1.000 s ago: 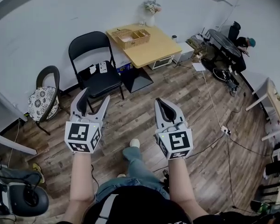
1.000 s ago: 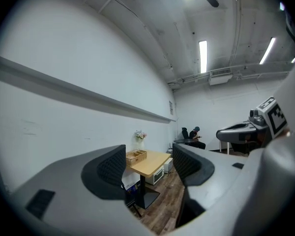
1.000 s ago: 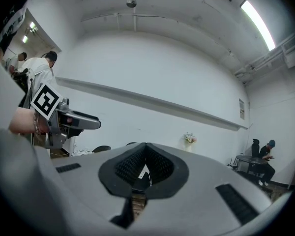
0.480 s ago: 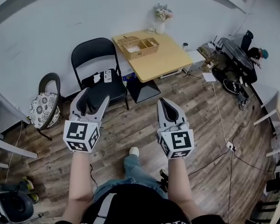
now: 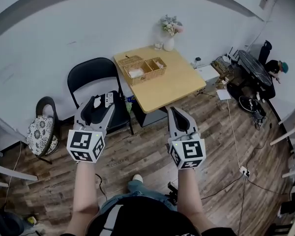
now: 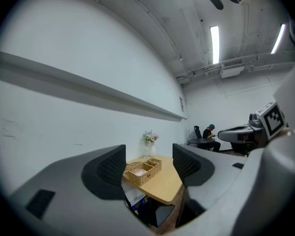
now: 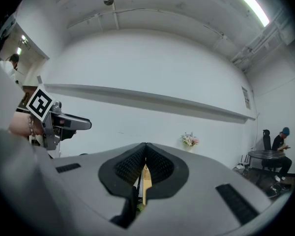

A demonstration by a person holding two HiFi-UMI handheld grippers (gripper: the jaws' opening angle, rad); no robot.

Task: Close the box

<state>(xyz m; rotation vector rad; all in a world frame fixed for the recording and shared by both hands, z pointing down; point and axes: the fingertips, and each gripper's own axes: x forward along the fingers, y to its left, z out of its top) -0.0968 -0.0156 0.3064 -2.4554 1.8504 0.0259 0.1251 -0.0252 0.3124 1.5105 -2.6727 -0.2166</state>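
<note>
A woven wicker box (image 5: 143,69) with open compartments stands on the far side of a light wooden table (image 5: 173,85), a woven flap lying back at its left end. Both grippers are held in the air, well short of the table. My left gripper (image 5: 101,105) is open with nothing between its fingers; in the left gripper view the wicker box (image 6: 143,169) shows far off between the left gripper's (image 6: 148,163) jaws. My right gripper (image 5: 176,111) is shut and empty. In the right gripper view the right gripper's (image 7: 145,149) pads touch, with a sliver of the table (image 7: 145,182) below them.
A black folding chair (image 5: 100,81) holding a remote (image 5: 108,99) stands left of the table. A cushioned chair (image 5: 40,127) is further left. A vase of flowers (image 5: 170,34) sits at the table's back. A person (image 5: 275,68) sits at a dark table far right. Cables (image 5: 234,132) cross the wooden floor.
The view has come closer to the table, and the box now sits nearer the middle of the head view. Both grippers keep their states and relative places.
</note>
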